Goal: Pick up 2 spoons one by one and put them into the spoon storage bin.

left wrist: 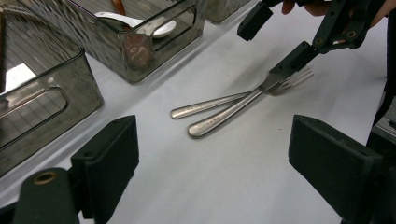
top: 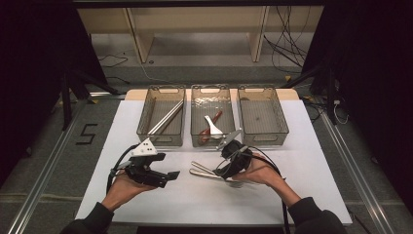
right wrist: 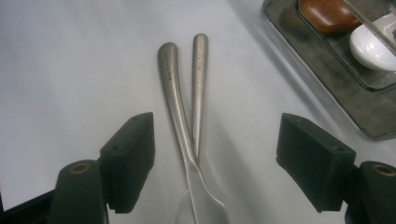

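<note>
Two steel forks [top: 202, 169] lie crossed on the white table, handles pointing left in the high view. My right gripper [top: 220, 169] hovers over their head ends. In the right gripper view its jaws [right wrist: 215, 158] stand wide on either side of the crossed forks [right wrist: 180, 102] without pressing them. Fork tines [left wrist: 299, 77] show in the left gripper view just under the right gripper [left wrist: 276, 39]. My left gripper [top: 171, 176] rests to the left of the handles, open and with nothing between its fingers [left wrist: 215, 158].
Three clear grey bins stand in a row at the back. The left bin [top: 146, 127] holds long metal sticks. The middle bin [top: 195, 139] holds a white spoon [right wrist: 373, 46] and a brown spoon [right wrist: 327, 14]. The right bin [top: 281, 127] has nothing in it.
</note>
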A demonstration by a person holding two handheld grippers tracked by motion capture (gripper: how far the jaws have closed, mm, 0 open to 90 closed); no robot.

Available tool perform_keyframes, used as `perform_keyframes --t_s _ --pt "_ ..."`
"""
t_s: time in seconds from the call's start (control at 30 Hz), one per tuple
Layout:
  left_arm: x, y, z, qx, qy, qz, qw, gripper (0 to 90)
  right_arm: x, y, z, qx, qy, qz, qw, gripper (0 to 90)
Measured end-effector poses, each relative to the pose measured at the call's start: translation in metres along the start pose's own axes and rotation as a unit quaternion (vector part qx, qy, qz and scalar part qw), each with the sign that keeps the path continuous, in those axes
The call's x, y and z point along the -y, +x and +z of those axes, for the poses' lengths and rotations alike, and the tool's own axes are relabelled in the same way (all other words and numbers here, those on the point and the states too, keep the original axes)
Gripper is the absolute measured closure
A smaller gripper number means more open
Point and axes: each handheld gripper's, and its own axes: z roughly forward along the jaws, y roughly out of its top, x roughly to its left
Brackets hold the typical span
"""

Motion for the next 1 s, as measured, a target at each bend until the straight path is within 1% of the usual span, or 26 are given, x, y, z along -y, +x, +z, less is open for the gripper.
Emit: perform_keyframes --t_s 0.23,0.33,0.47,0.53,0.57,0.6,0.63,0.67,1.0 --pt "0.000 0.000 0.000 0.001 0.000 0.000 1.0000 15.7 0.000 0.001 0.004 -0.003 0.014 -0.005 0.9999 29.2" --pt "0.000 0.000 0.000 0.001 0.001 0.000 1.0000 15.7 0.001 0.001 0.006 -0.004 0.020 -0.011 0.9997 29.2" --pt "0.000 0.000 0.000 0.001 0.001 0.000 1.0000 15.8 0.001 0.002 0.009 -0.005 0.028 -0.013 0.9995 29.2" --pt "0.000 0.000 0.000 0.001 0.000 -0.001 1.0000 15.8 0.001 0.002 0.011 -0.005 0.037 -0.013 0.9992 29.2" --pt "0.000 0.000 0.000 0.002 0.000 -0.001 1.0000 15.7 0.001 0.003 0.011 -0.007 0.039 -0.009 0.9992 29.2" --pt "0.000 0.000 0.000 0.001 0.000 -0.001 1.0000 15.8 0.002 0.003 0.012 -0.006 0.041 -0.015 0.9990 29.2" --pt "0.000 0.000 0.000 0.001 0.000 -0.001 1.0000 15.8 0.001 0.004 0.012 -0.006 0.043 -0.010 0.9990 29.3" --pt "0.000 0.000 0.000 0.001 0.000 -0.001 1.0000 15.8 0.002 0.003 0.013 -0.006 0.044 -0.016 0.9989 29.3" --pt "0.000 0.000 0.000 0.001 0.000 -0.001 1.0000 15.7 0.005 0.004 0.019 -0.006 0.053 -0.014 0.9985 29.9"
